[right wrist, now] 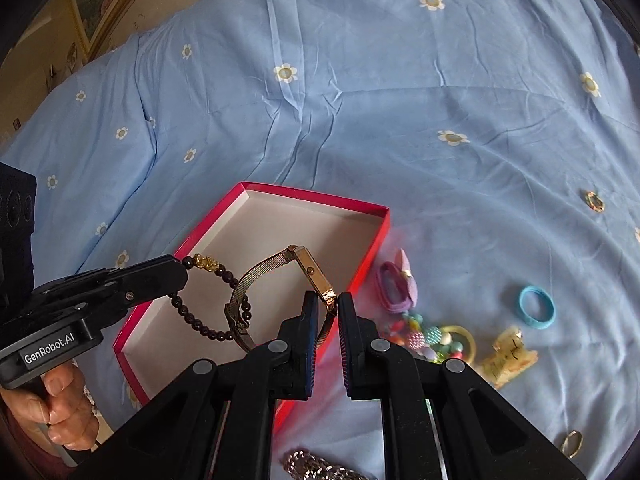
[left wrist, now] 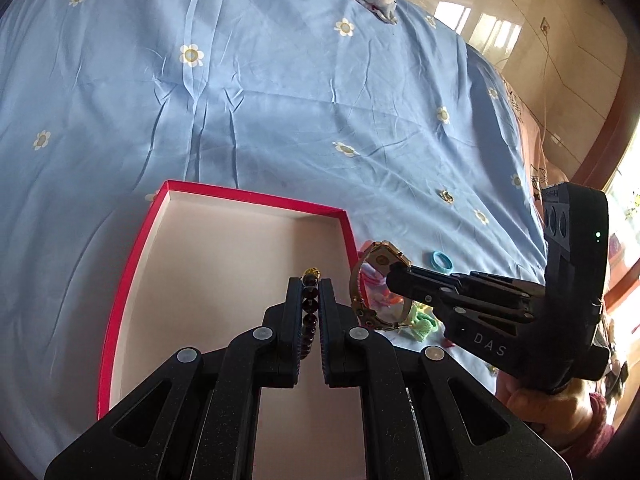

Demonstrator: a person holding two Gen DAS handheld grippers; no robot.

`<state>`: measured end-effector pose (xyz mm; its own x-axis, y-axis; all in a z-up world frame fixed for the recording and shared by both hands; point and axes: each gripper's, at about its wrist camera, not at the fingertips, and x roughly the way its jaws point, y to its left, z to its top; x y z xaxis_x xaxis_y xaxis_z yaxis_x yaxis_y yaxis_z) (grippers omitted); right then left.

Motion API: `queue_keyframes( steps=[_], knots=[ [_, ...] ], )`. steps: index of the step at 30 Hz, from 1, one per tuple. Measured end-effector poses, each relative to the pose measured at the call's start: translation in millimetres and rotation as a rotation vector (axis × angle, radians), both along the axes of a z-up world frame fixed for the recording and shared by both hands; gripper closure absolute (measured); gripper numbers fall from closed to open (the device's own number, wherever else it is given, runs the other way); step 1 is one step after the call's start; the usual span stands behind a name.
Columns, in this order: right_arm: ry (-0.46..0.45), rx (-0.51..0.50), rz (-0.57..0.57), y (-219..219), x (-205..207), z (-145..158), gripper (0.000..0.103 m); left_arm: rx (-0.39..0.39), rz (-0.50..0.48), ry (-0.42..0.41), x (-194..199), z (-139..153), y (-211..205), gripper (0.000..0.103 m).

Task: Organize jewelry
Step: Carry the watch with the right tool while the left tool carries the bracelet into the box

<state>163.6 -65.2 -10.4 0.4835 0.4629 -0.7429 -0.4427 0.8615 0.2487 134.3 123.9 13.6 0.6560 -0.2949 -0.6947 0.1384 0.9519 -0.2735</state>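
Observation:
A red box (left wrist: 132, 268) (right wrist: 208, 224) with a pale inside lies open on the blue flowered bedsheet (left wrist: 280, 100). My left gripper (left wrist: 310, 284) (right wrist: 182, 270) hangs over the box, shut on a dark beaded bracelet (left wrist: 311, 304) (right wrist: 204, 324) with a gold charm. The bracelet dangles above the box floor. My right gripper (right wrist: 329, 300) (left wrist: 396, 274) is shut on a gold watch (right wrist: 310, 274) (left wrist: 384, 260) with a mesh band, held over the box's right edge.
Right of the box lie a purple hair tie (right wrist: 394, 286), a blue hair tie (right wrist: 537, 306), colourful beads (right wrist: 424, 338), a yellow clip (right wrist: 508, 356), a small brooch (right wrist: 594, 201) and a gold ring (right wrist: 572, 443). A silver chain (right wrist: 316, 466) lies near the front edge. A hand (right wrist: 60, 408) holds the left gripper.

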Motion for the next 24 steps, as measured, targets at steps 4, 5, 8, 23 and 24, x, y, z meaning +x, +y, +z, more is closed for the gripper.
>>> queue_keyframes(
  steps=[4, 5, 8, 23, 24],
  knots=[
    [0.015, -0.015, 0.030, 22.4, 15.7, -8.5, 0.093, -0.007, 0.017, 0.030, 18.8, -9.8, 11.1, 0.097],
    [0.019, -0.020, 0.035, 27.0, 19.5, -10.5, 0.093, -0.006, 0.025, 0.038, 24.4, -13.3, 14.8, 0.097],
    [0.034, -0.041, 0.050, 39.0, 31.9, -18.4, 0.093, 0.004, 0.047, 0.061, 39.5, -23.1, 24.3, 0.097],
    [0.091, -0.161, 0.116, 78.7, 59.7, -58.8, 0.093, 0.090, 0.154, 0.160, 64.9, -63.1, 58.8, 0.097],
    [0.087, -0.166, 0.118, 79.9, 59.5, -58.9, 0.093, 0.099, 0.160, 0.167, 65.4, -64.8, 59.3, 0.097]
  ],
)
